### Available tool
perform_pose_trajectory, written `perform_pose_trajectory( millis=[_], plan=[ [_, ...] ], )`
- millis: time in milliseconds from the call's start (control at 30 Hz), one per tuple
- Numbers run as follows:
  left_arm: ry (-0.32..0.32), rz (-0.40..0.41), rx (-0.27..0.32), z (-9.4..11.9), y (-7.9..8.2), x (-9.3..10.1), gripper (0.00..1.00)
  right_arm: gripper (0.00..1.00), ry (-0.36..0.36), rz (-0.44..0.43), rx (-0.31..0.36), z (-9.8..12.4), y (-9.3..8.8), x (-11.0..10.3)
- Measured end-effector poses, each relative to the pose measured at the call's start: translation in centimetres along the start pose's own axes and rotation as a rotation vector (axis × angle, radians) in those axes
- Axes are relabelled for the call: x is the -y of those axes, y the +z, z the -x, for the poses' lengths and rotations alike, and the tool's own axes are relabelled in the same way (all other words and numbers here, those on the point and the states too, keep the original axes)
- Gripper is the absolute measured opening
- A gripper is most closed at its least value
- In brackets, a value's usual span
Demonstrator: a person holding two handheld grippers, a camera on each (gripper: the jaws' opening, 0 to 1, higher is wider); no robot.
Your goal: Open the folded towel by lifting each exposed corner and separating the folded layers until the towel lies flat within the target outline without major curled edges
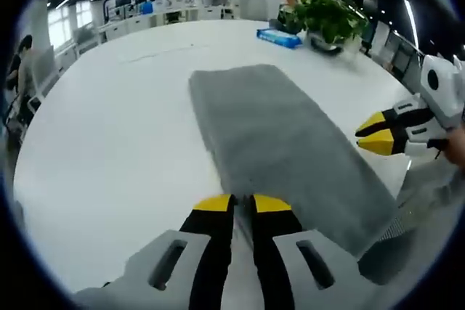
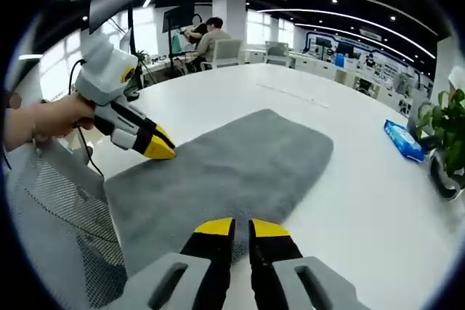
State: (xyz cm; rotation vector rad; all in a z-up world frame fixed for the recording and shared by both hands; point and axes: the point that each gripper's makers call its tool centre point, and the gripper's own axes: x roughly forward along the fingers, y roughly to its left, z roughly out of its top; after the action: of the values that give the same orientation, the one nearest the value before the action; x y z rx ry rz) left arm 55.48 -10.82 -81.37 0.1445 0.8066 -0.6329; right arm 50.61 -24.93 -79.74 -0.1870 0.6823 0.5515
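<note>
A grey towel (image 1: 276, 136) (image 2: 232, 157) lies folded in a long rectangle on the white table (image 1: 109, 128) (image 2: 363, 201). My left gripper (image 1: 242, 205) is at one short end, its yellow tips close together at the towel's edge, with no cloth visibly lifted. In the right gripper view the left gripper (image 2: 166, 150) comes in from the left, held by a hand, with its tips touching the towel's edge. My right gripper (image 2: 241, 228) hovers over a long side with its jaws together. In the left gripper view the right gripper (image 1: 367, 136) sits beside the towel's right edge.
A potted plant (image 1: 327, 16) (image 2: 450, 128) and a blue packet (image 1: 278, 37) (image 2: 403, 139) stand at the table's far side. A mesh chair back (image 2: 58, 208) is close to the table edge. People sit at desks in the background.
</note>
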Motion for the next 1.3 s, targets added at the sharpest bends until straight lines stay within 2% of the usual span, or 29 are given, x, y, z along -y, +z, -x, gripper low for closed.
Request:
perform_pose_trajectory(
  millis=[133,233,300,433,533,633,700,733,767,833,933,967,1033,1100,1167,1200,1233,1267,1300],
  plan=[
    [0.011,-0.037,0.024,0.4,0.8,0.3,0.02,0.04,0.016,-0.02,-0.006,-0.1,-0.2,-0.3],
    [-0.014,-0.049,0.068,0.6,1.8,1.4,0.02,0.04,0.026,-0.044,0.005,-0.1,0.1,-0.5],
    [-0.037,-0.1,0.101,0.7,2.6,2.7,0.02,0.04,0.036,-0.086,0.025,-0.1,0.5,-0.6],
    [-0.062,-0.293,0.119,0.2,3.5,5.5,0.02,0.04,0.053,-0.144,0.054,-0.1,0.9,-0.6],
    [-0.076,-0.423,0.104,-0.4,3.1,7.2,0.02,0.04,0.068,-0.202,0.071,-0.2,1.2,-0.6],
    [-0.077,-0.563,0.085,-0.9,2.3,8.4,0.02,0.05,0.113,-0.339,0.113,-0.6,2.1,-0.9],
    [-0.076,-0.604,0.088,-1.0,2.2,8.7,0.02,0.06,0.146,-0.406,0.127,-1.0,2.7,-1.1],
    [-0.075,-0.613,0.089,-1.0,2.1,8.8,0.02,0.06,0.15,-0.429,0.127,-1.4,2.9,-1.0],
    [-0.074,-0.627,0.093,-1.0,2.2,8.9,0.02,0.06,0.153,-0.493,0.154,-1.9,3.5,-0.9],
    [-0.07,-0.646,0.095,-1.0,2.2,9.0,0.02,0.07,0.184,-0.565,0.153,-2.7,3.7,-1.2],
    [-0.062,-0.676,0.096,-1.0,2.2,8.8,0.02,0.09,0.237,-0.761,0.128,-4.6,3.5,-1.7],
    [-0.061,-0.68,0.096,-1.0,2.2,8.8,0.02,0.09,0.244,-0.79,0.126,-4.8,3.5,-1.8],
    [-0.058,-0.703,0.1,-1.0,2.3,8.8,0.02,0.07,0.281,-0.907,0.122,-5.5,3.4,-2.0],
    [-0.062,-0.712,0.1,-1.0,2.2,8.8,0.02,0.0,0.301,-0.951,0.121,-5.7,3.3,-2.0],
    [-0.069,-0.721,0.12,-0.8,2.5,8.7,0.02,0.0,0.302,-0.955,0.123,-5.4,3.2,-1.8],
    [-0.079,-0.717,0.147,-0.6,3.0,8.8,0.03,0.0,0.296,-0.954,0.13,-5.2,3.3,-1.6],
    [-0.107,-0.712,0.23,0.2,4.4,9.0,0.01,0.0,0.281,-0.948,0.138,-5.1,3.4,-1.2],
    [-0.102,-0.645,0.296,1.1,5.8,8.7,0.02,0.0,0.263,-0.935,0.146,-4.9,3.3,-0.7],
    [-0.08,-0.533,0.355,2.1,7.4,7.6,0.02,0.0,0.254,-0.932,0.157,-4.7,3.4,-0.4]
  ],
)
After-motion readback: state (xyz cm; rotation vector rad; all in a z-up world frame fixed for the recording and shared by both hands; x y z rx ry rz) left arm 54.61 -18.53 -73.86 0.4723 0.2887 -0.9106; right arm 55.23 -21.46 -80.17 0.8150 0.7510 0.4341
